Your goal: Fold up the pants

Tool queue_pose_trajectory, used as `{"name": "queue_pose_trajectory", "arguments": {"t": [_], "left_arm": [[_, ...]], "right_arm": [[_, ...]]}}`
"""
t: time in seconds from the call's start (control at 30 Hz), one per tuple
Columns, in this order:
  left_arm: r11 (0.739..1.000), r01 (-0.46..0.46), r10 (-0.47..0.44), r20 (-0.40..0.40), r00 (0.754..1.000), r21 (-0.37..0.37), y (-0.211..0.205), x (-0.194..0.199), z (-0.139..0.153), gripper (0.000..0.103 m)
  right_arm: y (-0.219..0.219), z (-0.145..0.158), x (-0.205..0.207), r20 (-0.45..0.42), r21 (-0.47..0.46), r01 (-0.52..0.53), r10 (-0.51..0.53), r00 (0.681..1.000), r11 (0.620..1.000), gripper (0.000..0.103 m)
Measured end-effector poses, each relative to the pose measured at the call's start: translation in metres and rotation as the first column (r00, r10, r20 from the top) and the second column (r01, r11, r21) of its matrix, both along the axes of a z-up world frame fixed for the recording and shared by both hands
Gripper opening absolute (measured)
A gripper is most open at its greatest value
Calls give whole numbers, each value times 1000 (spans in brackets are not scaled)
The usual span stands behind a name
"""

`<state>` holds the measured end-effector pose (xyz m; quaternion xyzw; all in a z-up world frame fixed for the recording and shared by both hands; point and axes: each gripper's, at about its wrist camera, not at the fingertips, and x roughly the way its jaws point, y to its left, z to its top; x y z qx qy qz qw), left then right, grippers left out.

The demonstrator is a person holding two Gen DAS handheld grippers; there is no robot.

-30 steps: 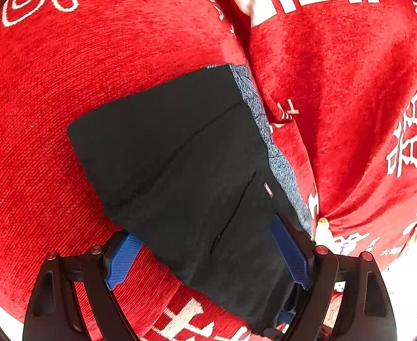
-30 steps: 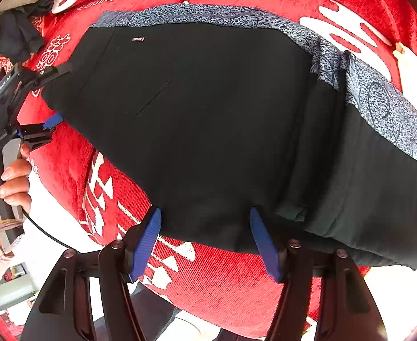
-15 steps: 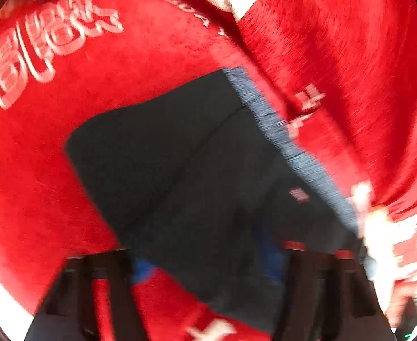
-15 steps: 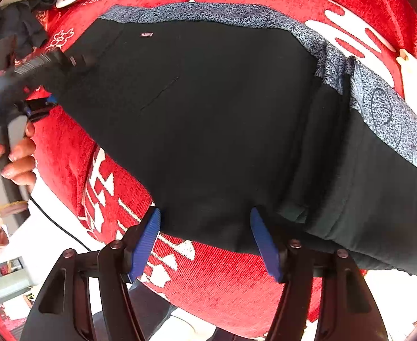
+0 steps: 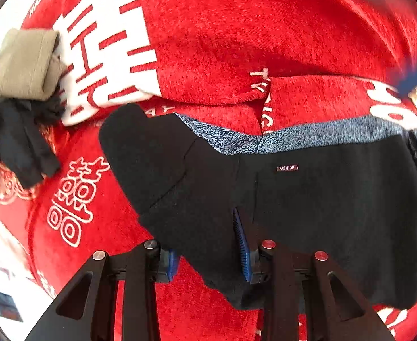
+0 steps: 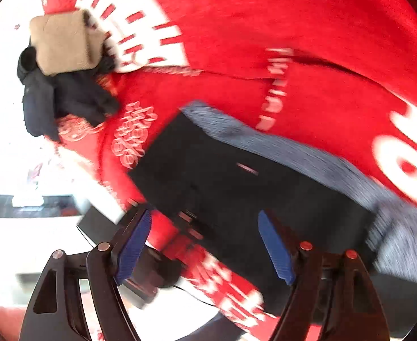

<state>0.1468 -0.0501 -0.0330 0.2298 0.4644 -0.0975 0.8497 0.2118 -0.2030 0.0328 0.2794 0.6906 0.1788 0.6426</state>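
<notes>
Lying across a red printed cover (image 5: 222, 42), the black pants (image 5: 322, 213) are pinched at their near edge by the left gripper (image 5: 208, 253), fabric between its pads. The right gripper (image 6: 205, 247) hangs wide apart, empty. A shallow bite could let the cloth slide out and undo the fold. The right view is blurred; the pants' right end is cut off.

The pants (image 5: 308, 204) are matt black cloth with a speckled blue-grey woven band, lying on a fuzzy red chenille-like cover (image 5: 237, 42) with white print.
</notes>
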Motion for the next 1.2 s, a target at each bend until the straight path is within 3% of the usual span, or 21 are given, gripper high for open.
{"name": "queue_pose_trajectory", "arguments": {"t": [0.1, 0.27, 0.37, 0.4, 0.43, 0.47, 0.5, 0.6, 0.73, 0.83, 1.03, 1.2], "left_arm": [[999, 31, -32, 27, 999, 34, -3, -9, 1, 35], [999, 31, -33, 40, 999, 38, -4, -11, 2, 35], [999, 36, -38, 50, 998, 41, -5, -13, 2, 35], [998, 37, -39, 52, 998, 42, -5, -13, 3, 35], [998, 37, -39, 52, 998, 40, -5, -13, 4, 35], [999, 35, -36, 40, 999, 34, -5, -12, 4, 35], [999, 30, -31, 27, 999, 26, -5, -12, 4, 35], [998, 57, -57, 54, 997, 8, -13, -19, 21, 35], [995, 95, -92, 86, 992, -36, -28, -30, 54, 35], [986, 143, -133, 111, 985, -89, -49, -42, 87, 35], [945, 285, -265, 131, 955, -161, -114, -78, 128, 35], [878, 432, -420, 101, 902, -206, -188, -122, 136, 35]], "right_arm": [[54, -8, 38, -23, 50, -131, 133, 991, 990, 81], [133, -34, 70, -102, 60, -357, 362, 927, 932, 81], [150, -58, 76, -187, 17, -395, 391, 901, 918, 81], [151, -68, 77, -218, 8, -400, 392, 894, 917, 76], [150, -77, 75, -235, 6, -398, 388, 891, 917, 60], [149, -80, 75, -234, 15, -396, 389, 891, 918, 29], [143, -80, 72, -221, 14, -377, 370, 902, 926, 23], [118, -65, 63, -139, 32, -306, 308, 941, 951, 21], [68, -30, 40, -36, 140, -166, 172, 984, 976, 21], [25, -2, 17, 35, 222, -51, 44, 998, 974, 21], [-78, 43, -54, 143, 302, 148, -198, 970, 942, 21], [-168, 66, -127, 182, 289, 296, -356, 917, 910, 21]]}}
